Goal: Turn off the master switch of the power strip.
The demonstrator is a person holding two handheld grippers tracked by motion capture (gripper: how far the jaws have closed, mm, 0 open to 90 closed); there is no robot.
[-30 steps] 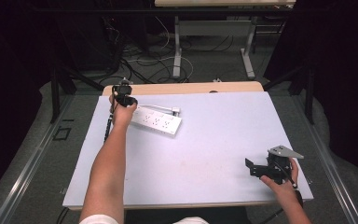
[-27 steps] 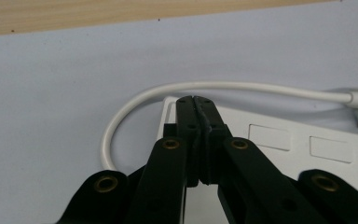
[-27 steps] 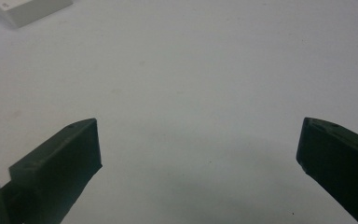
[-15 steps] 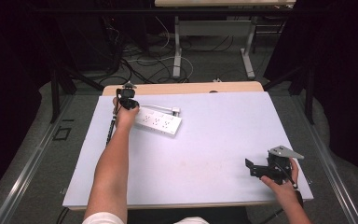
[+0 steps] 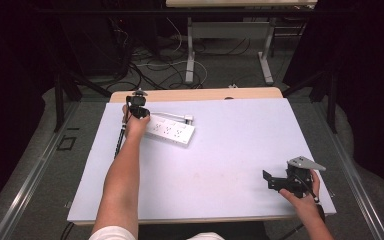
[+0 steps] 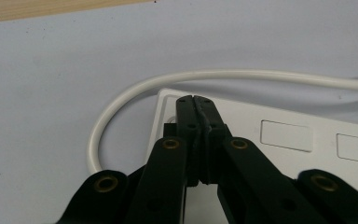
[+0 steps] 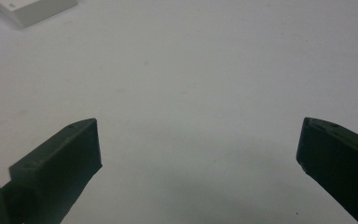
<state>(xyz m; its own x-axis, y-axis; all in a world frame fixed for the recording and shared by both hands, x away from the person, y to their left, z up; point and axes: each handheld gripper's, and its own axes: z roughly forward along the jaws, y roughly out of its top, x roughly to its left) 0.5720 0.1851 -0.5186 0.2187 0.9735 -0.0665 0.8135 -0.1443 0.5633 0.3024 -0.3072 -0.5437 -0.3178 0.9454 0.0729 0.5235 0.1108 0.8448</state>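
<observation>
Left gripper (image 6: 196, 100) closed tight, jaw tips pressed together on the end of the white plastic power strip (image 5: 170, 131) at the far left of the pale lilac table mat (image 5: 230, 165); probably pressing its switch. Next: lift clear without dragging. Left arm stretched fully forward. Right gripper (image 5: 280, 181) wide open, empty, resting near right.

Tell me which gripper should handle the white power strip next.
Left. The left gripper is already at the power strip, its jaws closed over the cable end. The right gripper sits open at the table's near right corner, well away from it.
</observation>
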